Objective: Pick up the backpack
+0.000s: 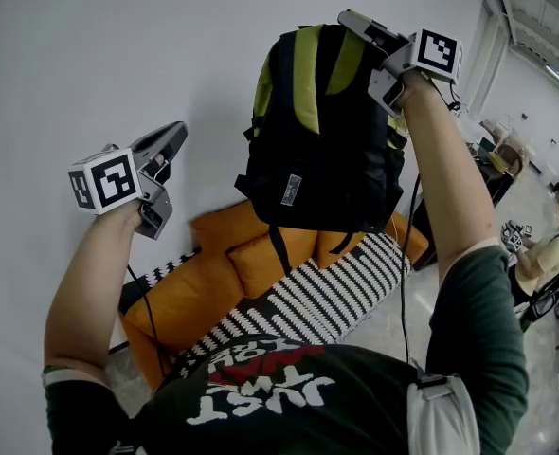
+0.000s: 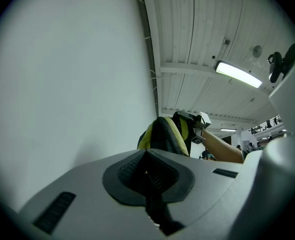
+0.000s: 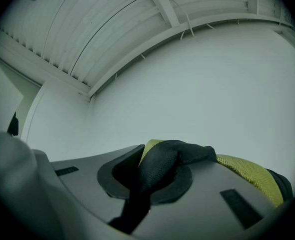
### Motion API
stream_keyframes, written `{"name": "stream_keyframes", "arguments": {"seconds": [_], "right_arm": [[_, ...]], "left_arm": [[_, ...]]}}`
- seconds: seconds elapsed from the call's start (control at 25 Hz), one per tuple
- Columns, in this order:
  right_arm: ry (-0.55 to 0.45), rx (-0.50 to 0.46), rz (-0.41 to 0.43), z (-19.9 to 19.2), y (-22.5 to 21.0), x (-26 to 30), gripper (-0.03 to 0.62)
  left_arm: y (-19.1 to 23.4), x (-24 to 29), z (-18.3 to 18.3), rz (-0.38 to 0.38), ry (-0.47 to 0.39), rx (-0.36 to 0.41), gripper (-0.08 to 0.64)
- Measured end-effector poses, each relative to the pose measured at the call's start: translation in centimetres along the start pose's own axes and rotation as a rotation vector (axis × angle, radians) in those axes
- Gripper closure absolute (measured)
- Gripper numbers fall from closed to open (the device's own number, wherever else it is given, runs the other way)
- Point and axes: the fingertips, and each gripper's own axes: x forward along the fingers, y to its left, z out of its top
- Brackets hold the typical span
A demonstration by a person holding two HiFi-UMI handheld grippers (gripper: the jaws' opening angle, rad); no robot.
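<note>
The right gripper (image 1: 360, 25), clamped on the top strap (image 3: 162, 168), held the backpack (image 1: 322, 150) aloft; the left gripper (image 1: 171, 138) was closed, empty.

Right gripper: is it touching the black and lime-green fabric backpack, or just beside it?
Touching. The right gripper view shows the right gripper with jaws clamped on the black webbing strap of the backpack, no gap.

Backpack (image 1: 322, 150) common to all three views

Left gripper (image 2: 147, 173) jaws together, empty; backpack (image 2: 162, 136) beyond, near wall (image 2: 67, 84).
</note>
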Motion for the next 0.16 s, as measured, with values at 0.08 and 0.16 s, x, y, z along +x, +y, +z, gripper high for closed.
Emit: {"name": "stream_keyframes", "arguments": {"seconds": [0.08, 0.16], "right_arm": [[0.0, 0.001, 0.0, -0.04, 0.0, 0.0, 0.539], [0.0, 0.001, 0.001, -0.07, -0.05, -0.01, 0.54]], "left_arm": [[0.08, -0.01, -0.02, 0.001, 0.0, -0.003, 0.554], [0.16, 0.01, -0.06, 0.002, -0.001, -0.006, 0.554]]}}
